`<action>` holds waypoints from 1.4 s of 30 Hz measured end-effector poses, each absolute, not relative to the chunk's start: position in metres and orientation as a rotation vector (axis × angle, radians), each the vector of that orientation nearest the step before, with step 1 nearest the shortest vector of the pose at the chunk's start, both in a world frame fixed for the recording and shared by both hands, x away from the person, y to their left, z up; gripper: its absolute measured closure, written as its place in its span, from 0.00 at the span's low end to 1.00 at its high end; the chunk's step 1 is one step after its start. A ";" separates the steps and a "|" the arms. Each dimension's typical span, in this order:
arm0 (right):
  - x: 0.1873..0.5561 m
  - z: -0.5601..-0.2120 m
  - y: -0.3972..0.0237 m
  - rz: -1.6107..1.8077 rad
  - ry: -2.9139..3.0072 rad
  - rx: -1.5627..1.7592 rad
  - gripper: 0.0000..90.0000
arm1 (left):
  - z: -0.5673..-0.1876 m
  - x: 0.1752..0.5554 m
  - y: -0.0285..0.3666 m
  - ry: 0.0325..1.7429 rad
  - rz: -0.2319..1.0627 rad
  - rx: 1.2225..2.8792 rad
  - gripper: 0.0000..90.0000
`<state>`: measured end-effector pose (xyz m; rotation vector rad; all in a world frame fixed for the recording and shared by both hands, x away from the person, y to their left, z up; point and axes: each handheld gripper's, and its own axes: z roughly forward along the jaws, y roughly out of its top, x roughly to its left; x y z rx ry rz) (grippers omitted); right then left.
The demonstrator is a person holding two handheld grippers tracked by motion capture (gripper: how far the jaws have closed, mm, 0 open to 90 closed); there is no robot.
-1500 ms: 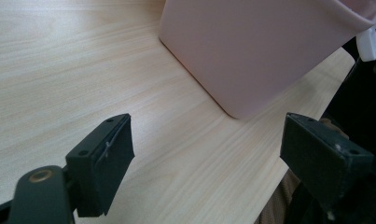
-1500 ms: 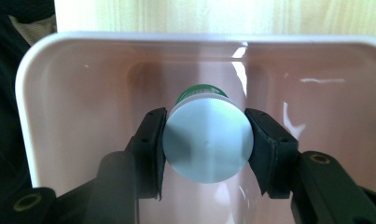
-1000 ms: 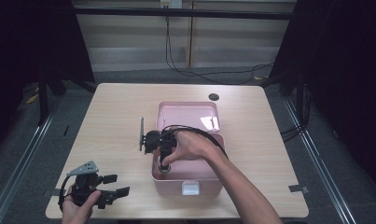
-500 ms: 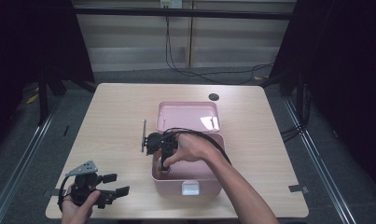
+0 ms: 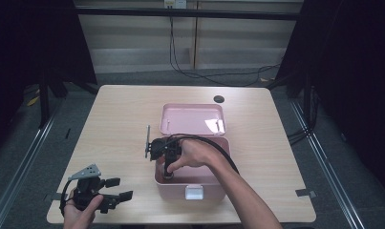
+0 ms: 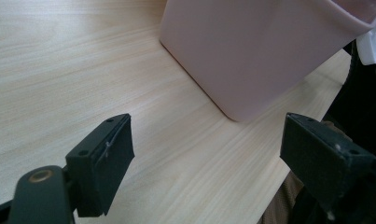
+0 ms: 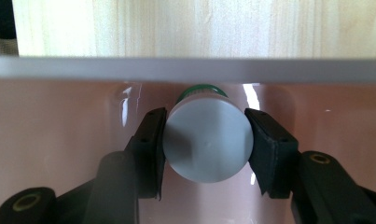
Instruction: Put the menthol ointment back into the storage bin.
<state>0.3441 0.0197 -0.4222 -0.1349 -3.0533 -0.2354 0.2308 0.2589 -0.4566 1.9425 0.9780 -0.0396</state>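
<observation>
Bottle, grey and round with a green cap, is clamped by its sides in the right gripper inside the pink box. It looks light, rigid and smooth, so slipping is possible. The left gripper is held open, empty.

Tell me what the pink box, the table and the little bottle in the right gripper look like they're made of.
Pink box: likely moulded plastic, smooth and semi-glossy; light glares off its inner walls. Table: pale wood or wood-look laminate, matt, with straight grain lines. Bottle, clamped by the right gripper: probably plastic, dull grey base, green cap end behind; the exact material is unclear.
</observation>
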 end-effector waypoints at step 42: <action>0.345 -0.412 0.001 -0.401 -3.033 -0.358 0.21 | -0.457 0.231 0.259 0.978 -0.044 1.946 0.19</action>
